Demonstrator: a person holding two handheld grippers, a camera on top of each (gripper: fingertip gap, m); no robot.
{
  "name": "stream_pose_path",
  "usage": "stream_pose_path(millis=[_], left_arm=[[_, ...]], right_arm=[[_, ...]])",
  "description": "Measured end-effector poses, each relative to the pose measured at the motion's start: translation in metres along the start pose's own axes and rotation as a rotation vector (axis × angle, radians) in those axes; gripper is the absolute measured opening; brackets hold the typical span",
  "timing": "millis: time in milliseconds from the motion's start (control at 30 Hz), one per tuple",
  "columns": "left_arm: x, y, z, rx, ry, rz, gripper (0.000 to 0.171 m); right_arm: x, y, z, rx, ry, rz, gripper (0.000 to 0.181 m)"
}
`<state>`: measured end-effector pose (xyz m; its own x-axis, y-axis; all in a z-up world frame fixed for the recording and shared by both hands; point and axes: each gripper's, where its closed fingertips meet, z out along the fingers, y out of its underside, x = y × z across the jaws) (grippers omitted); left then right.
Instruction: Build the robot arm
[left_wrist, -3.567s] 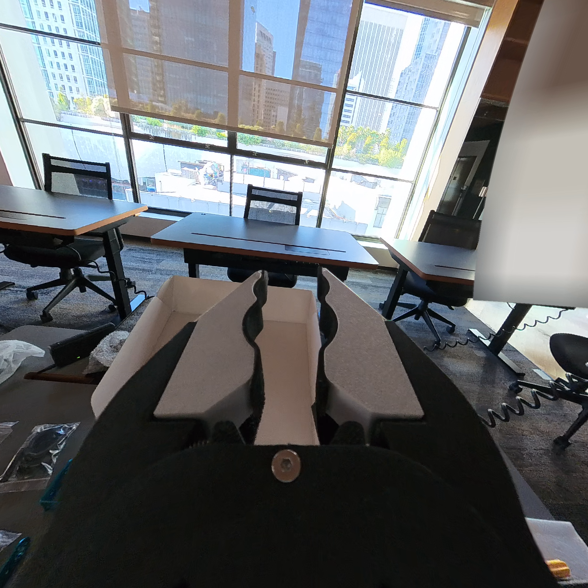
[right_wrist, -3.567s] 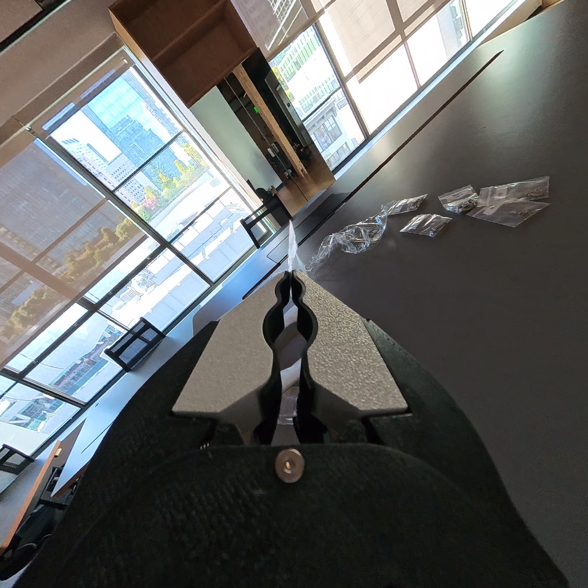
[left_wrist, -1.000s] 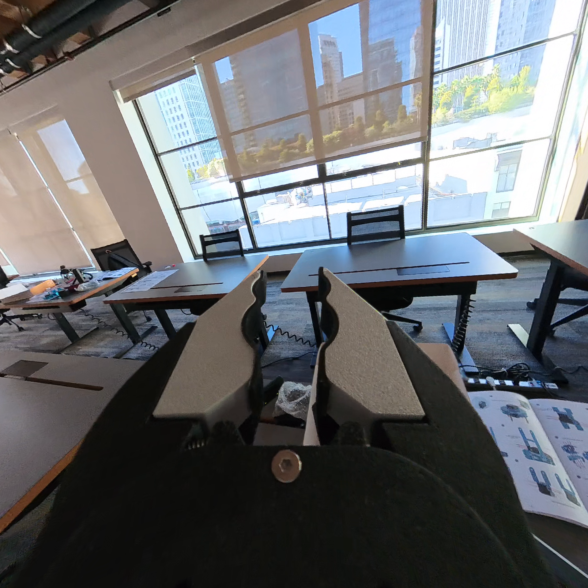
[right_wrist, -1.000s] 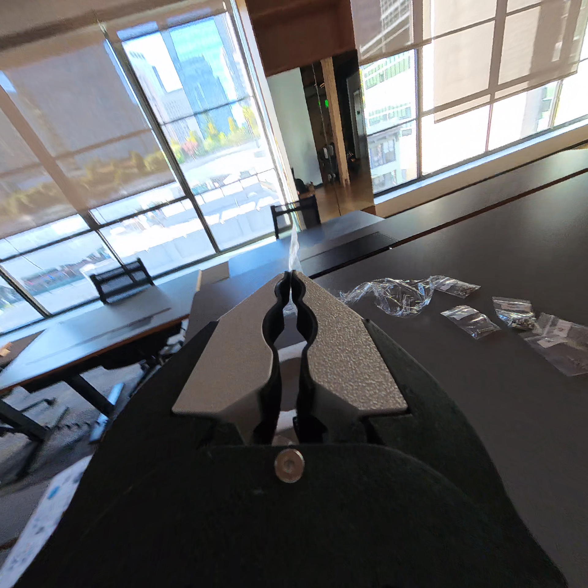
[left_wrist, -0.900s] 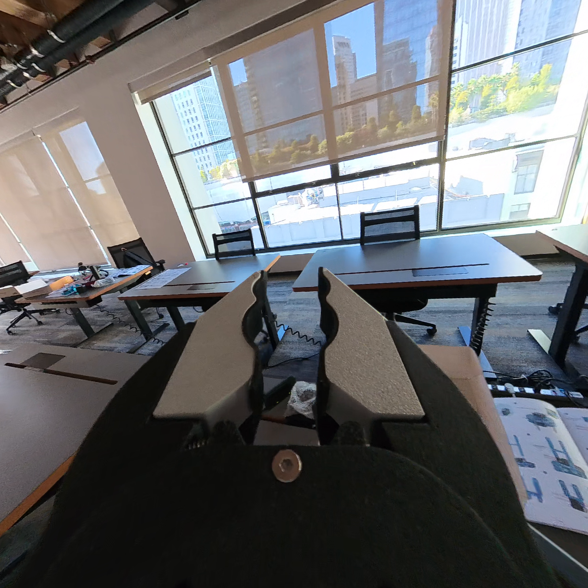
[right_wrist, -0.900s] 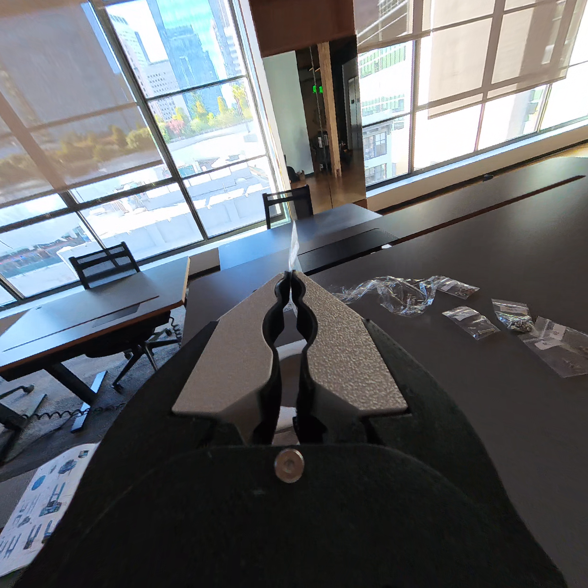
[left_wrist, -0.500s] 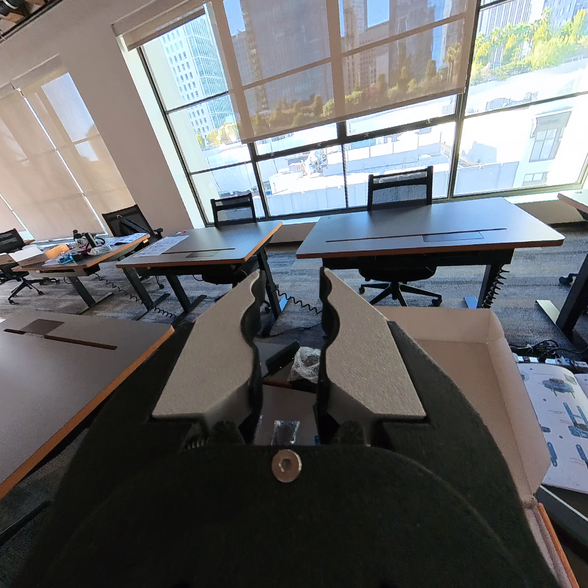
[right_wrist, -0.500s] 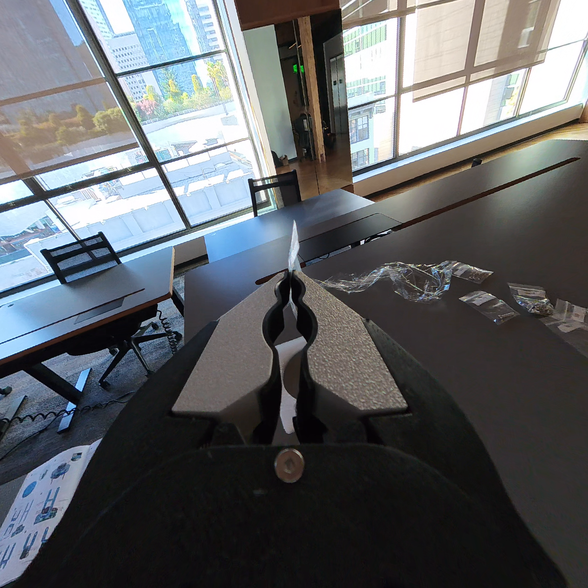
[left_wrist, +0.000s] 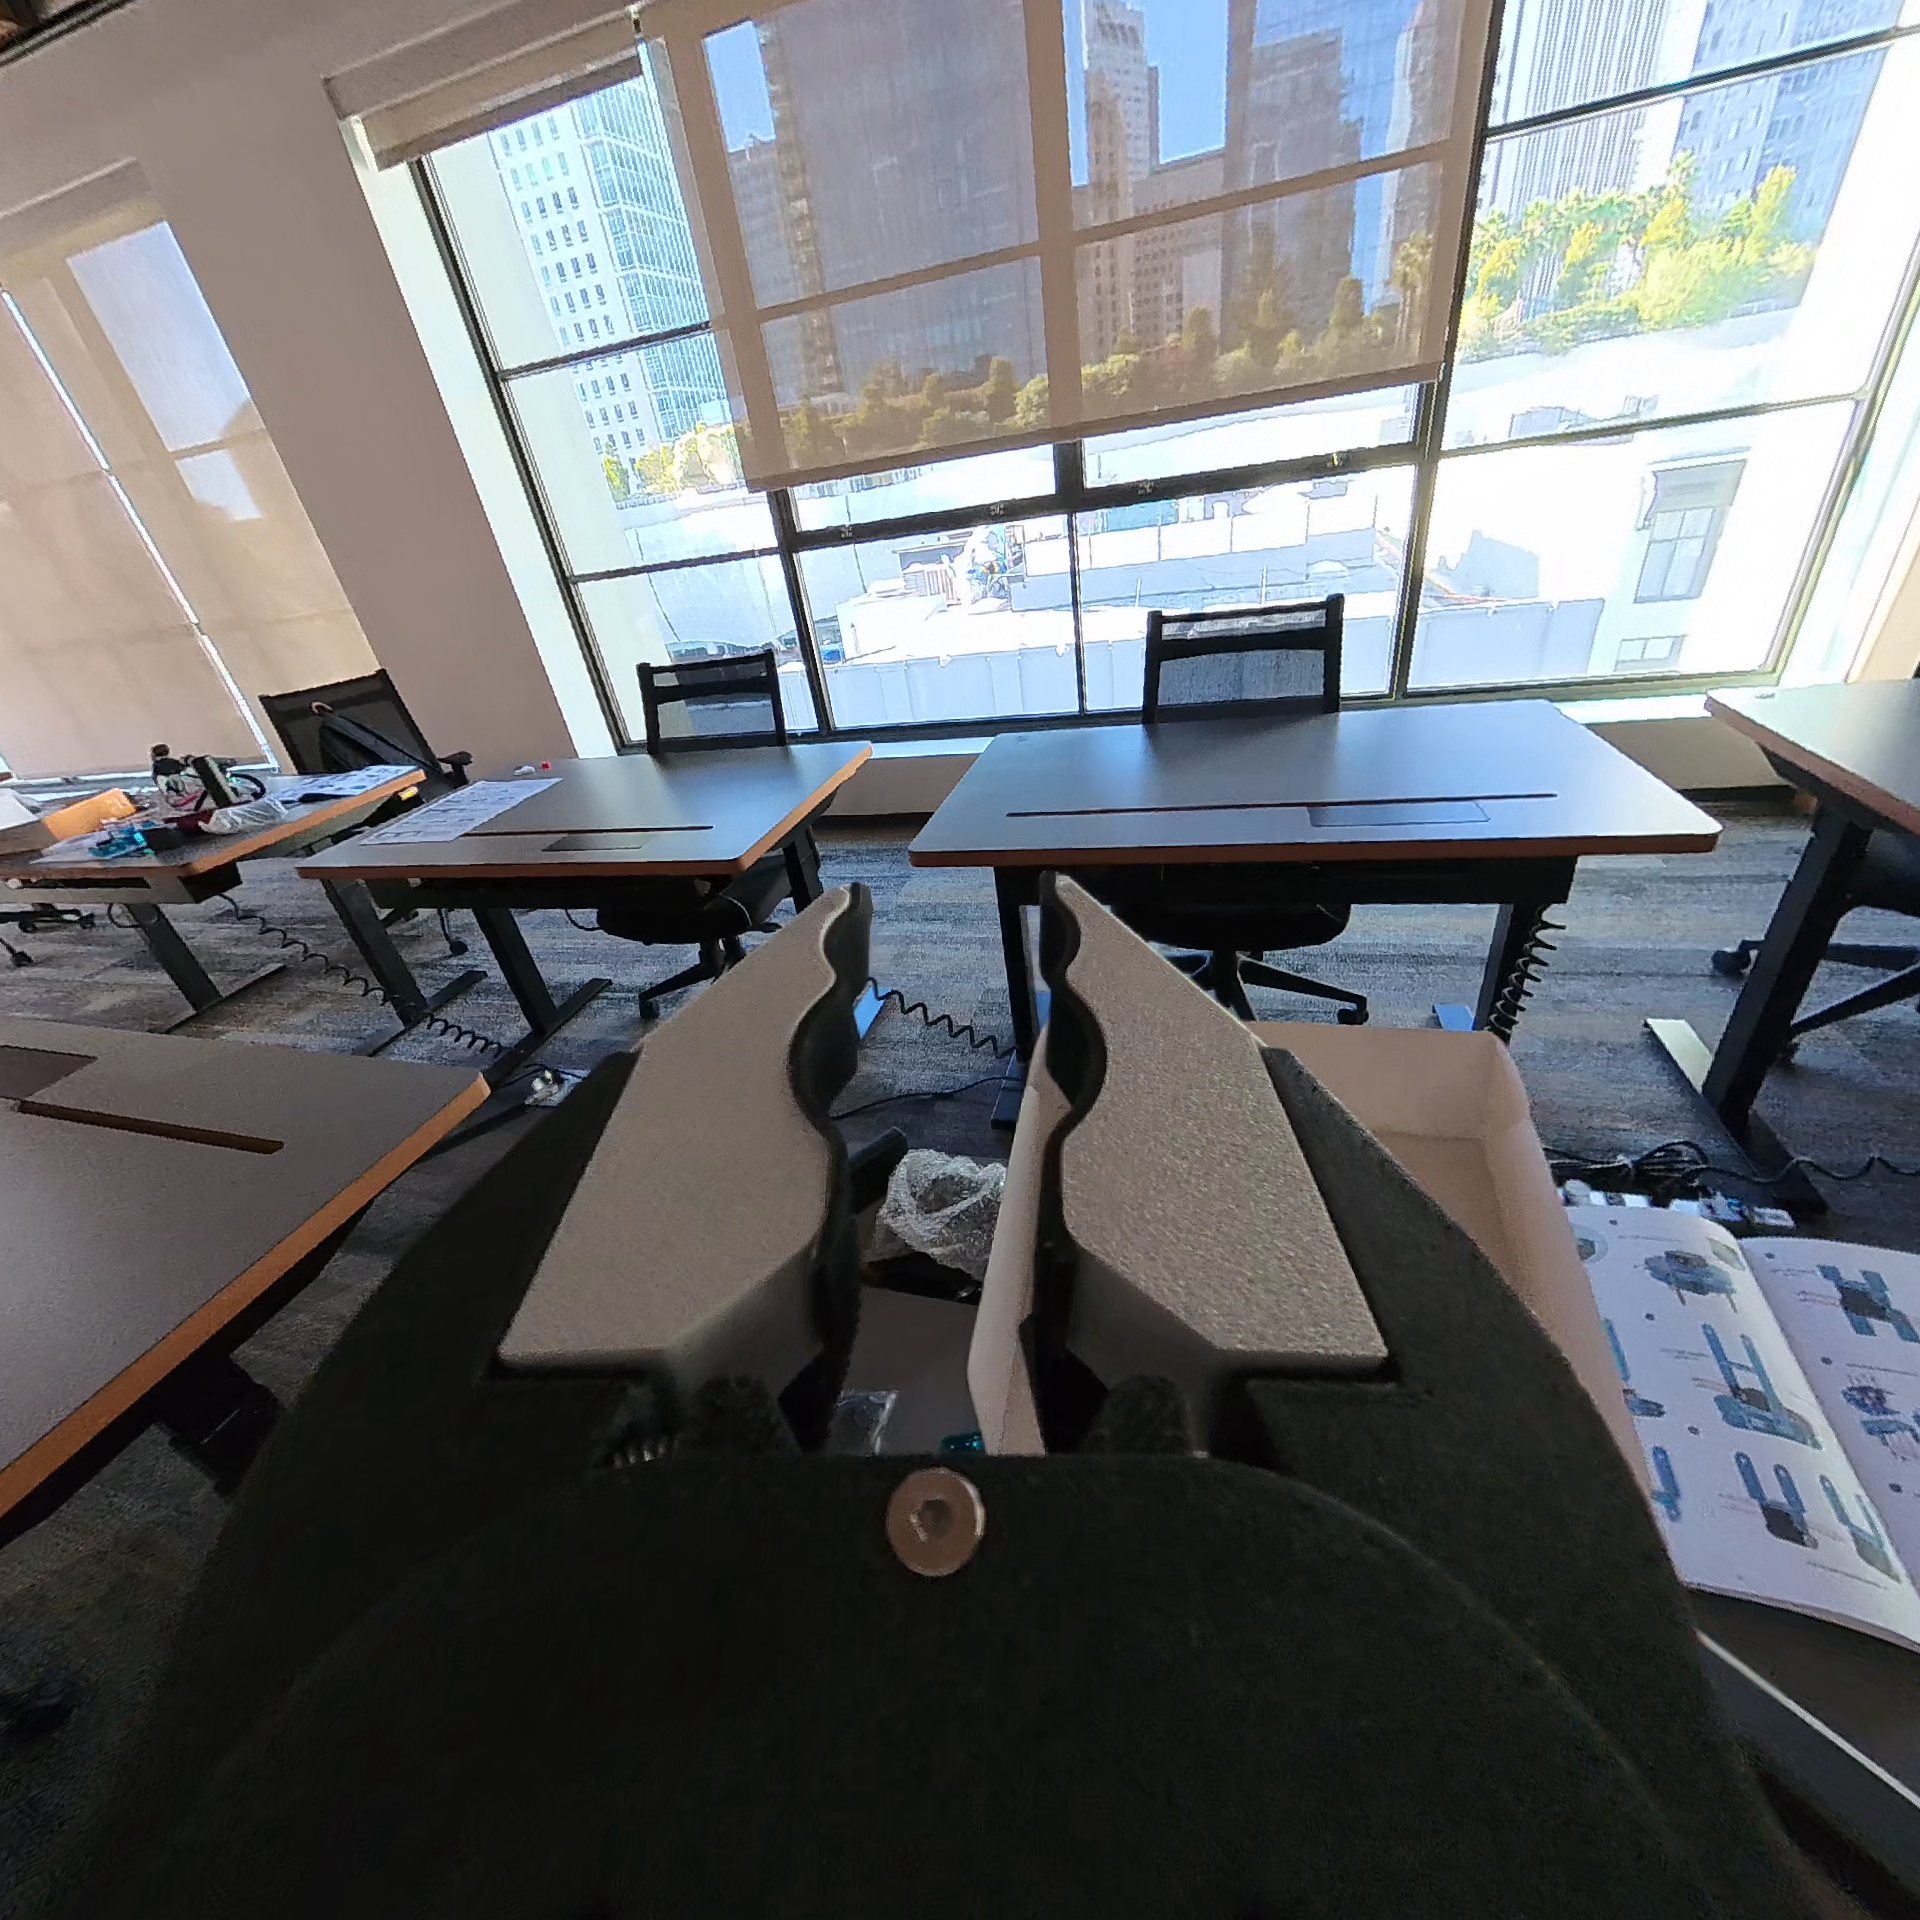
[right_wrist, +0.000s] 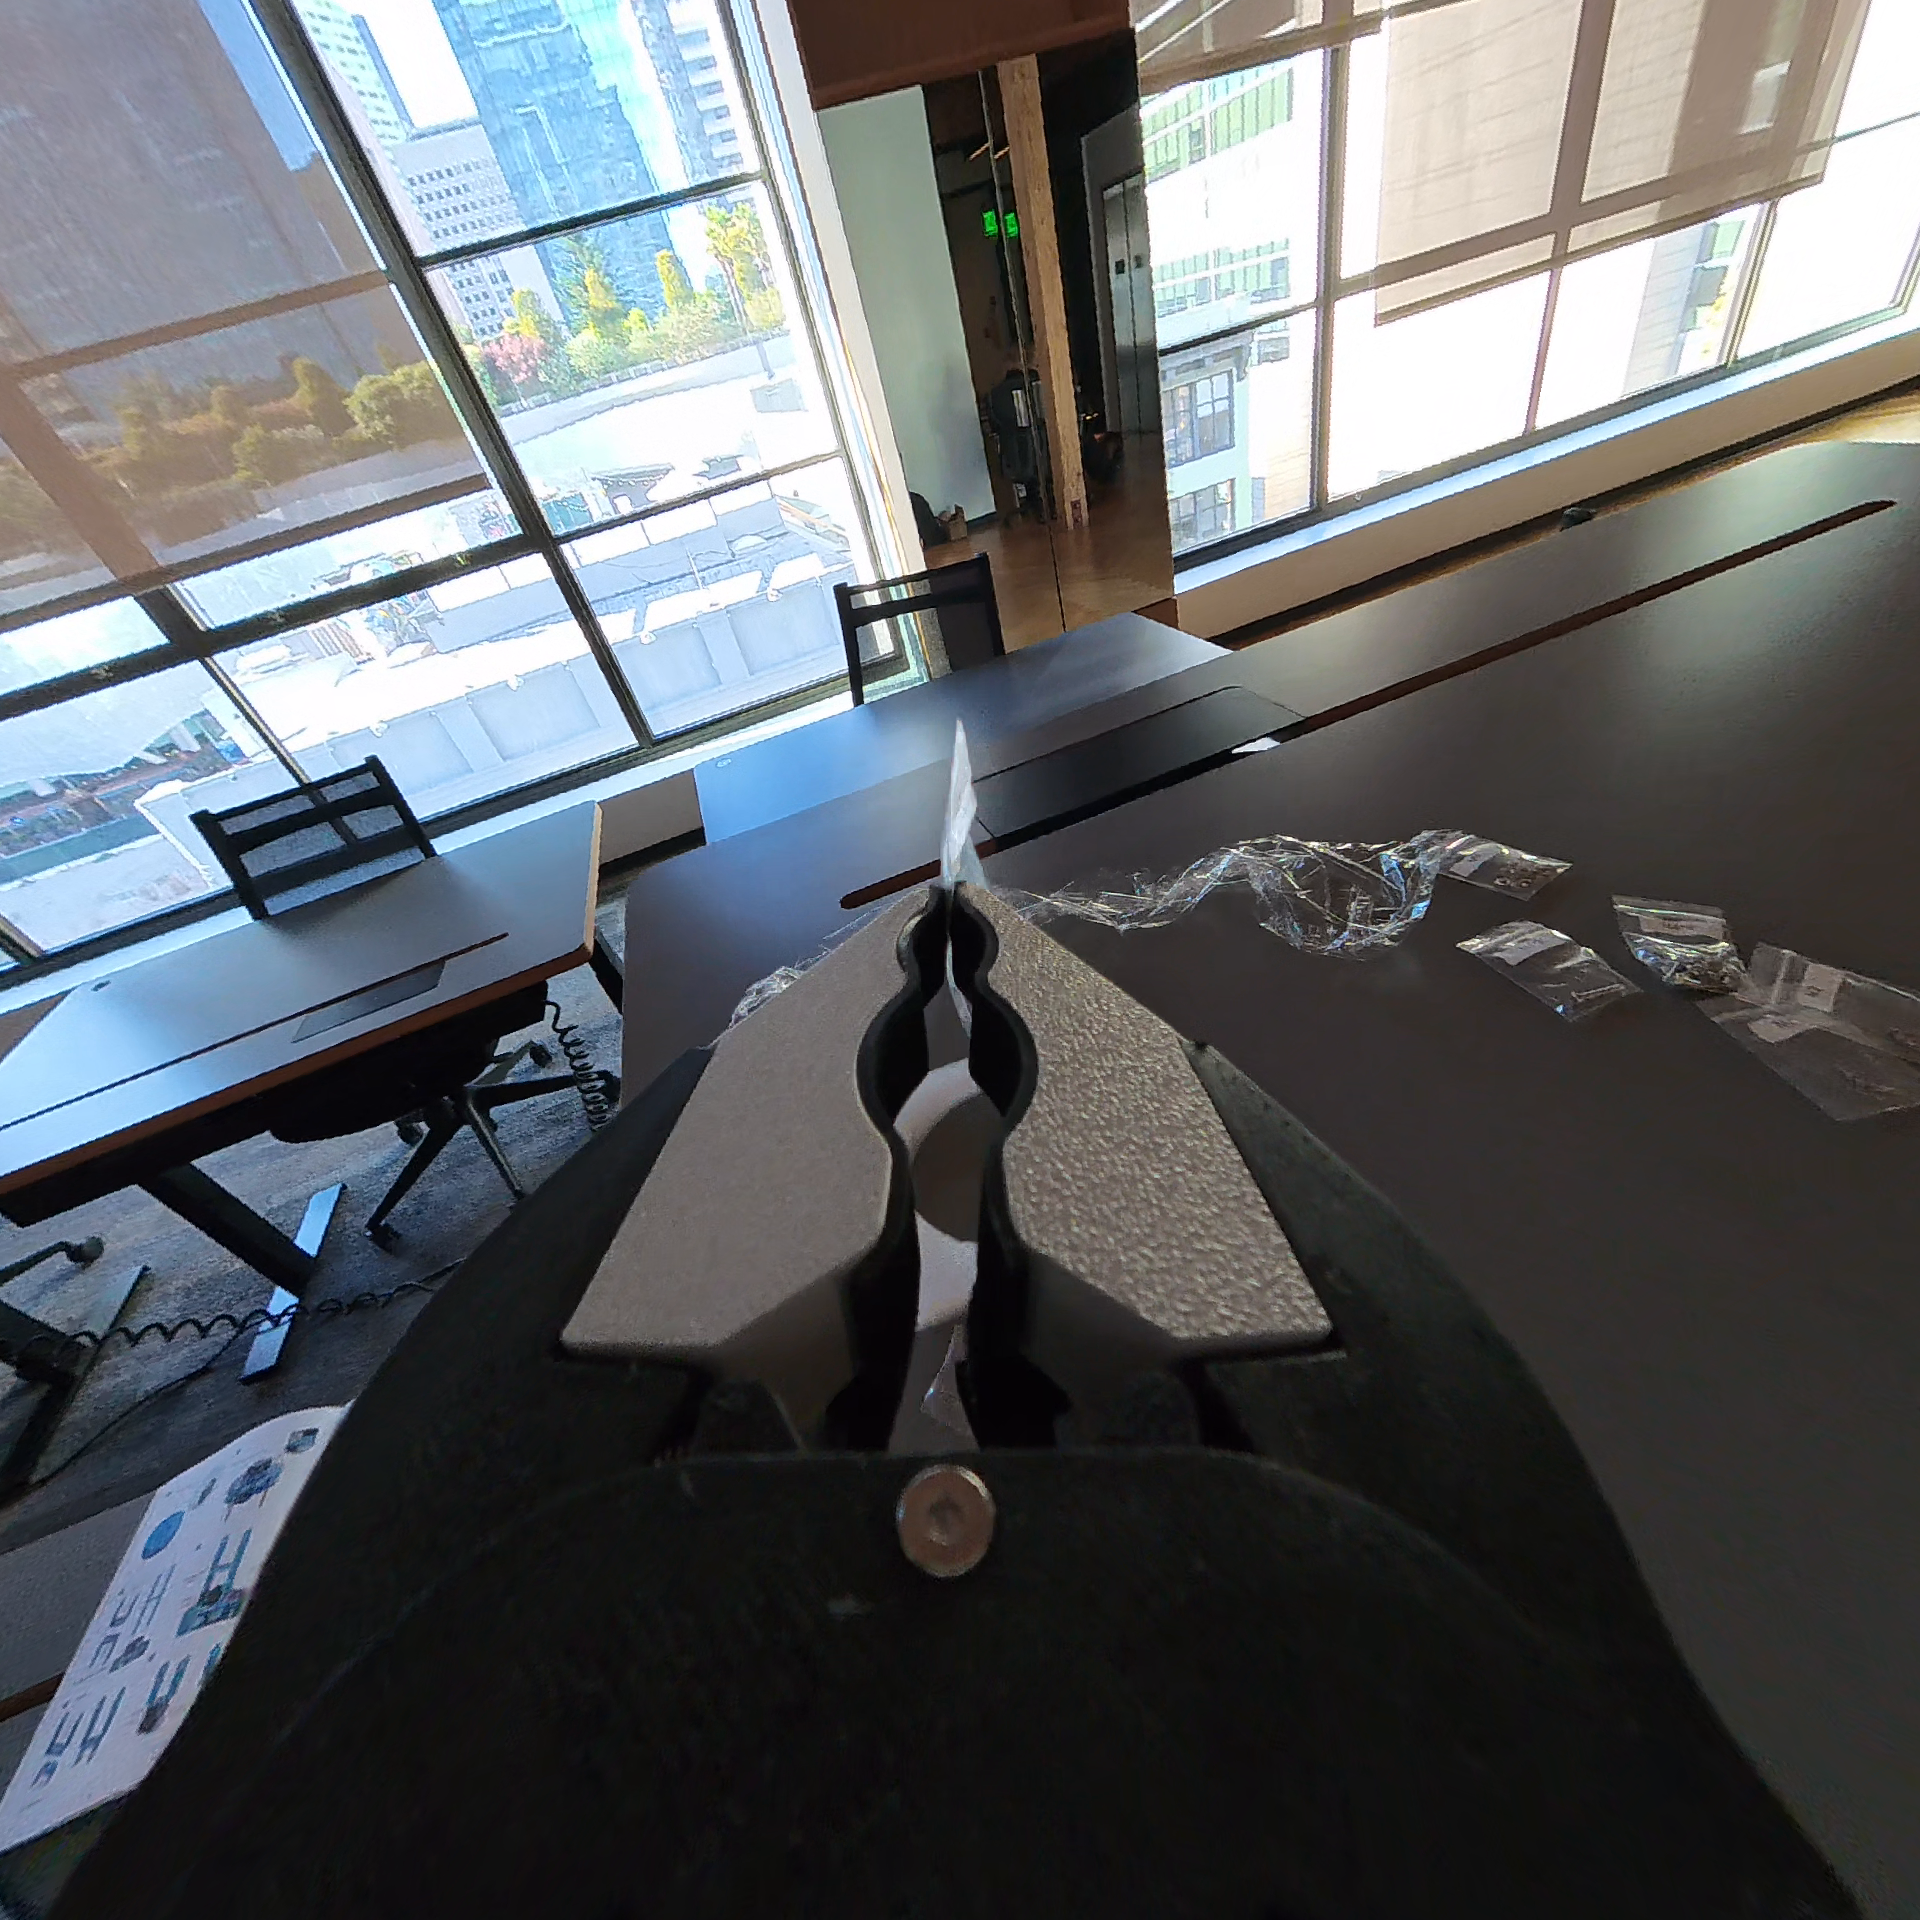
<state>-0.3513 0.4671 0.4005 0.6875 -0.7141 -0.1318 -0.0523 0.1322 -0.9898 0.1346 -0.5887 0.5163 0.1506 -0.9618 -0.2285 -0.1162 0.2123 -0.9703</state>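
I am holding the left hand-held gripper (left_wrist: 951, 914) with its fingers apart and nothing between them; it is hanging above the open cardboard box (left_wrist: 1475, 1132), whose near wall (left_wrist: 1003, 1309) is rising just beside the right finger (left_wrist: 1174, 1164). I cannot tell whether the finger is touching that wall. Through the gap, at about 12 o'clock from the gripper's screw, I am seeing a wad of bubble wrap (left_wrist: 940, 1205) and some small dark packets lower down, too hidden to name. An instruction booklet (left_wrist: 1766, 1413) is lying open at 3 o'clock, just beside the box, pages up so that it is readable from here.

I am keeping the right hand-held gripper (right_wrist: 951, 904) pressed together on a thin clear plastic bag (right_wrist: 958, 800): its top edge is sticking up past the fingertips at 12 o'clock, and a white rounded piece (right_wrist: 940, 1143) is showing in the hollow between the fingers, probably the bag's contents. Gripping the film edgewise like this is letting the bag hang free of the dark desk (right_wrist: 1558, 1195). At 1 to 2 o'clock a crumpled clear wrapper (right_wrist: 1299, 894) and several small hardware bags (right_wrist: 1548, 966) are lying spread flat on the desk, each apart from the next, so every one is staying visible. The same booklet (right_wrist: 156, 1590) is showing at 8 o'clock.
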Motion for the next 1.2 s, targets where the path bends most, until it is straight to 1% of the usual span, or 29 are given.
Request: stream_pose_path(millis=[100, 200, 333, 400, 500, 600, 700, 767, 867, 933, 1033, 1100, 1200], left_arm=[[0.01, -0.012, -0.009, 0.008, 0.017, -0.015, 0.031], [0.026, -0.03, -0.023, 0.031, 0.027, 0.0, 0.031], [0.054, -0.054, -0.048, 0.068, 0.046, 0.001, 0.03], [0.071, -0.063, -0.064, 0.082, 0.059, -0.025, 0.029], [0.096, -0.069, -0.088, 0.097, 0.085, -0.075, 0.027], [0.114, -0.069, -0.098, 0.065, 0.124, -0.131, 0.028], [0.128, -0.086, -0.092, 0.091, 0.194, -0.153, 0.029], [0.134, -0.098, -0.081, 0.13, 0.233, -0.161, 0.028], [0.146, -0.099, -0.056, 0.131, 0.303, -0.16, 0.029], [0.15, -0.095, -0.039, 0.094, 0.336, -0.124, 0.028], [0.159, -0.104, -0.021, 0.101, 0.366, -0.068, 0.026], [0.181, -0.115, -0.02, 0.118, 0.448, -0.042, 0.022], [0.231, -0.125, -0.029, 0.135, 0.565, 0.021, 0.017]], right_arm=[[0.003, 0.007, -0.004, -0.032, -0.047, -0.002, 0.0], [0.008, 0.014, -0.011, -0.061, -0.105, -0.011, 0.0], [0.015, 0.021, -0.023, -0.083, -0.207, -0.014, 0.0], [0.02, 0.022, -0.029, -0.101, -0.258, -0.037, 0.0], [0.028, 0.015, -0.037, -0.095, -0.335, -0.045, 0.0], [0.034, 0.007, -0.048, -0.067, -0.374, -0.02, 0.0], [0.032, 0.006, -0.064, -0.06, -0.376, -0.029, 0.0], [0.029, 0.008, -0.075, -0.055, -0.354, -0.04, 0.0], [0.026, 0.015, -0.089, -0.034, -0.323, 0.002, 0.0], [0.026, 0.027, -0.096, -0.023, -0.308, 0.035, 0.0], [0.029, 0.058, -0.1, -0.055, -0.303, 0.114, 0.0], [0.031, 0.077, -0.103, -0.09, -0.316, 0.152, 0.0], [0.028, 0.092, -0.107, -0.127, -0.388, 0.238, 0.0]])
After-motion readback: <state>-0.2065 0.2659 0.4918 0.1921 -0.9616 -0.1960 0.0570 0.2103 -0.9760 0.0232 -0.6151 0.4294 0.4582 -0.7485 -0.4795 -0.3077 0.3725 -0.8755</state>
